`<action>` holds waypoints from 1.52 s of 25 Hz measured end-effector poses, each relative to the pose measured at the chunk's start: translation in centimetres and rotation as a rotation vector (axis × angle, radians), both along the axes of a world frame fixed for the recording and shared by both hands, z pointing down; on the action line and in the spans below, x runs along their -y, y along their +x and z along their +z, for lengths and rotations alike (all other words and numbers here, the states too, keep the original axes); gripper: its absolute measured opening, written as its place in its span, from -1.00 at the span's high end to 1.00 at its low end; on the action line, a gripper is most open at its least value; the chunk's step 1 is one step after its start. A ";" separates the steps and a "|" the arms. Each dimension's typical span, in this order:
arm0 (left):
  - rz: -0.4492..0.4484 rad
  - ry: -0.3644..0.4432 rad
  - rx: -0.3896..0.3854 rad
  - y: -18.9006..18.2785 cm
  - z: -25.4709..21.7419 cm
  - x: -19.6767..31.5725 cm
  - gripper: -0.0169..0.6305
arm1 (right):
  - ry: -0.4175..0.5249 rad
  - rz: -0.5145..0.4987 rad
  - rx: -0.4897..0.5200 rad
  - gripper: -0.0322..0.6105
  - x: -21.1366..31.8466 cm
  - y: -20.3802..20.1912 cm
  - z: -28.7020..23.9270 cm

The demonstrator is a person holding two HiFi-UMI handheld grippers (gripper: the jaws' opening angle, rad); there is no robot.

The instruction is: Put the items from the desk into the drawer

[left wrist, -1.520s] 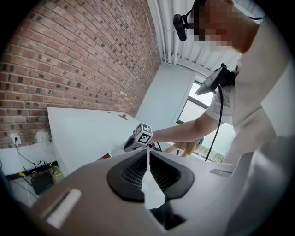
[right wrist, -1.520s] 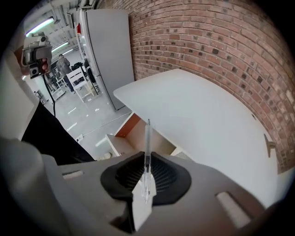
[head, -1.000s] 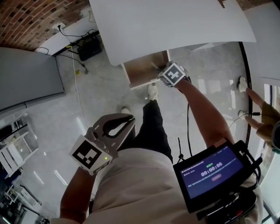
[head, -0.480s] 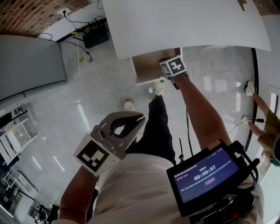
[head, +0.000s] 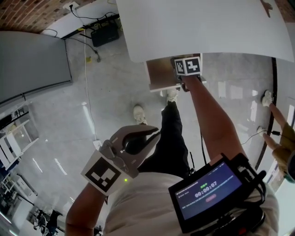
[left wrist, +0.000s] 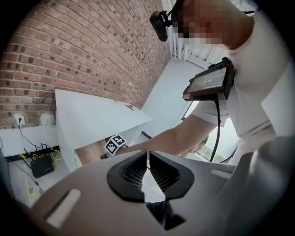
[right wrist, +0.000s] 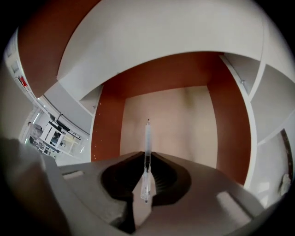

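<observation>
Deeper under the bench (head: 207, 27) than a second ago: inside the open drawer (head: 159, 74) your right hand-held gripper (right wrist: 147, 159) pinches a clear pen (right wrist: 147, 136), unreleased. Left hand-held gripper (left wrist: 147, 159) pressed together, empty. One small item (head: 267, 6) left on the bench.

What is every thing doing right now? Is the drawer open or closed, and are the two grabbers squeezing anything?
Drawer, open.
Right gripper, shut on the pen, pointing into the drawer.
Pen, pinched between the jaws, not let go yet.
Left gripper, shut, nothing in it, held away from the drawer.
Screen, switched on, showing a timer.
</observation>
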State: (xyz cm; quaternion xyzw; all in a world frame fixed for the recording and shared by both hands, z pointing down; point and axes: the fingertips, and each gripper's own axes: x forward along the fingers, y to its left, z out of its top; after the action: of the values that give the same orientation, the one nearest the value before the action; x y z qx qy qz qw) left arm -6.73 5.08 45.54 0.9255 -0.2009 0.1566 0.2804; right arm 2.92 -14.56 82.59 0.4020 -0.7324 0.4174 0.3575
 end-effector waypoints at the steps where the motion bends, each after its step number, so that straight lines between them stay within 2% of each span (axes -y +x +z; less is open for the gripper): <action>1: 0.001 0.000 0.002 0.0 0.1 -0.1 0.87 | 0.000 0.009 0.003 0.76 0.2 0.1 0.3; 9: -0.004 -0.011 -0.011 -0.8 1.4 -0.7 0.87 | 0.006 0.036 0.012 0.76 1.1 -0.3 3.2; 14: -0.045 -0.043 -0.029 -1.7 1.8 -1.0 0.87 | -0.011 0.033 0.014 0.75 1.5 -0.7 4.3; 23: -0.063 -0.058 -0.026 -2.5 2.5 -1.2 0.87 | -0.016 0.026 0.028 0.69 1.5 -0.7 4.3; 31: -0.041 -0.013 -0.040 -2.9 0.1 -1.6 0.87 | 0.000 -0.003 0.009 0.69 -1.2 0.1 -0.7; 38: -0.018 0.044 -0.065 -2.7 -4.4 -1.9 0.87 | 0.065 -0.050 0.038 0.76 -6.5 1.0 -10.0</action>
State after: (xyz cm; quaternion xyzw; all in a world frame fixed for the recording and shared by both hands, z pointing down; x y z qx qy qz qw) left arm -9.44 7.03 41.14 0.9342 -0.2034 0.1193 0.2678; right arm 3.93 -8.03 72.59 0.3871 -0.7620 0.3918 0.3406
